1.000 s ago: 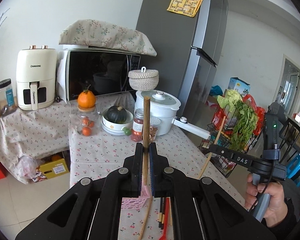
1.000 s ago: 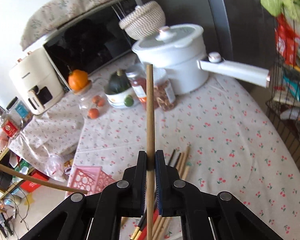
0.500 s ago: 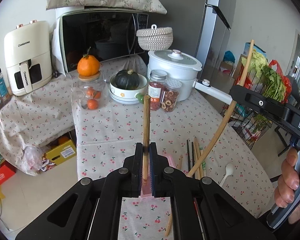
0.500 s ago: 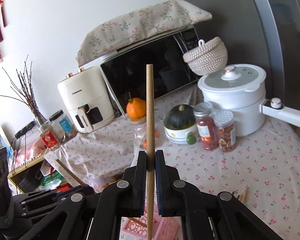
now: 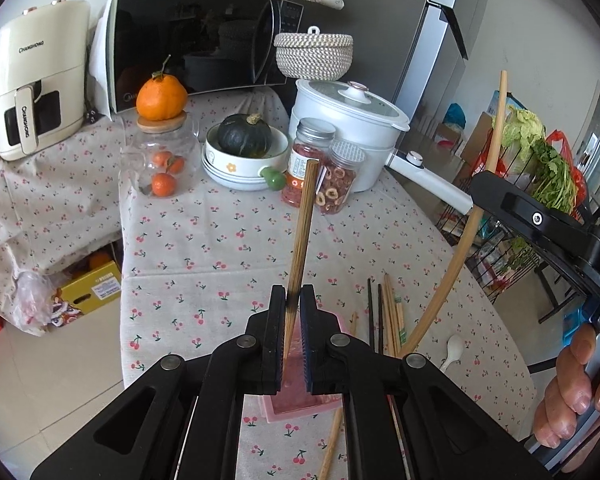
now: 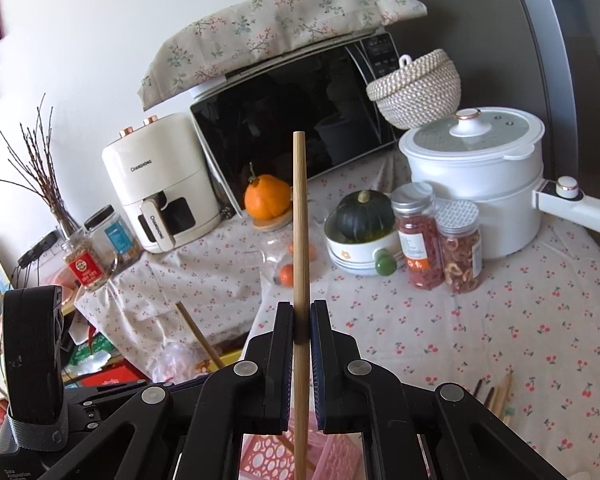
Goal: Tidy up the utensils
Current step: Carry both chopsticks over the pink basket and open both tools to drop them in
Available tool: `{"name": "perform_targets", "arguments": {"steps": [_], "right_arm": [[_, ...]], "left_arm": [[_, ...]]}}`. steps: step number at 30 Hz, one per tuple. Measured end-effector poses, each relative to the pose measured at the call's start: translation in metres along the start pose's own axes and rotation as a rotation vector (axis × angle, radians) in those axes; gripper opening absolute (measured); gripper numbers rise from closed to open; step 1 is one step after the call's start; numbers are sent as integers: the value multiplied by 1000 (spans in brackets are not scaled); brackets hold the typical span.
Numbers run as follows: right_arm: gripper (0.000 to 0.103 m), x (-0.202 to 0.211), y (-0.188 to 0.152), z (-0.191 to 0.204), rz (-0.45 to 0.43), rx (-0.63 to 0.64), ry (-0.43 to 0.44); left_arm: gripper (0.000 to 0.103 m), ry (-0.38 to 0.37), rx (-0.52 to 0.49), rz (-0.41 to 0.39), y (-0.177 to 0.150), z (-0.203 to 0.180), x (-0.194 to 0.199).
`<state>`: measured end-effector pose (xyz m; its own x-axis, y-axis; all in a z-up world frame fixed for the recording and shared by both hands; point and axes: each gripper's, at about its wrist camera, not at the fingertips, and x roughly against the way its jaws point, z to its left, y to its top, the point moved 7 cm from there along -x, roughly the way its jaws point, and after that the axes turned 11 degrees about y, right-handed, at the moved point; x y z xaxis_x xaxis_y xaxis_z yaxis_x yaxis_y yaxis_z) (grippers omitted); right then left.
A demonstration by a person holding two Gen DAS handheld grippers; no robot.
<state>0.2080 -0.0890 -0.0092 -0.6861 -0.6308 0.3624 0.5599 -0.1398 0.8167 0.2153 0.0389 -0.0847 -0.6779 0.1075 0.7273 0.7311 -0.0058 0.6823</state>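
Left claw [image 5: 293, 300] clenching dark chopstick [image 5: 302, 232], right claw [image 6: 301, 316] clenching pale chopstick [image 6: 300, 232] over pink basket [image 5: 300, 400]; sticks risk colliding, missing it.

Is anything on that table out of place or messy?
Yes. Loose chopsticks lie scattered on the cherry-print tablecloth beside a white spoon instead of in the pink basket. Nothing looks spilled or broken.
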Motion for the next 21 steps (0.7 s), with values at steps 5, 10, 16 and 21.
{"name": "perform_targets", "arguments": {"steps": [5,10,16,21], "right_arm": [[7,5,6,2,-39,-2,6],[7,9,13,10,-69,28,11],[7,-6,4,6,-26,40,-8],[7,-19,-3,3,4,63,-30]], "left_arm": [[10,-29,21,3,-2,0,5],[61,-23,82,21,-7,7,11],[73,25,139,47,-17,26,19],[76,51,154,65,-27,36,22]]}}
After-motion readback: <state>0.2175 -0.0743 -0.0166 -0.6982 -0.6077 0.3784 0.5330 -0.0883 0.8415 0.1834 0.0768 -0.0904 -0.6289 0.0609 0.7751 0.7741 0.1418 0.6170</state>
